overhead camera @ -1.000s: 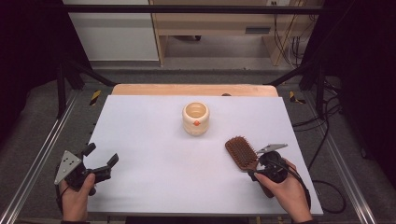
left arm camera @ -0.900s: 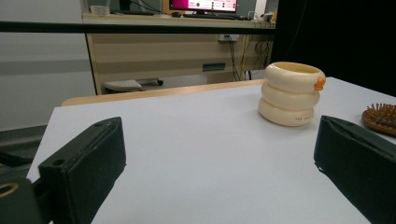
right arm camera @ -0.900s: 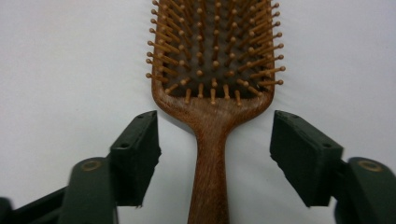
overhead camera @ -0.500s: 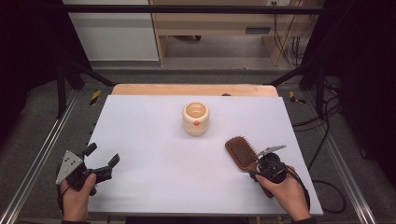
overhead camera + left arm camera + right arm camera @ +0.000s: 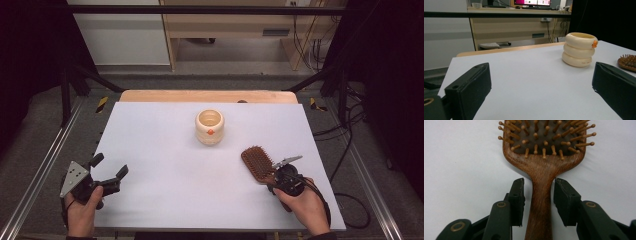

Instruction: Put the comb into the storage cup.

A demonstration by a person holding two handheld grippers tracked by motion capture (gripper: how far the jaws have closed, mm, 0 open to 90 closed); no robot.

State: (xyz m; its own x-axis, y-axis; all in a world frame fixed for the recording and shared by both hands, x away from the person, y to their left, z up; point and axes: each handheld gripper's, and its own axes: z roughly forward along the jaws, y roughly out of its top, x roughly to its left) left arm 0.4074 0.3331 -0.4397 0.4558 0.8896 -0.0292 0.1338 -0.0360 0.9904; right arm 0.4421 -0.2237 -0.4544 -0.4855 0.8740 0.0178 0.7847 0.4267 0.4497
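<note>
Hairbrush [image 5: 258, 163] lies bristles-up on the white worktop [image 5: 165, 150], right of the cream cup [image 5: 209, 127]. My right gripper [image 5: 539, 192] has just been closing its jaws about the handle; thin gaps show at each pad, so no grip yet. My left gripper [image 5: 107, 170] hovers at the near-left edge, jaws wide, empty.
</note>
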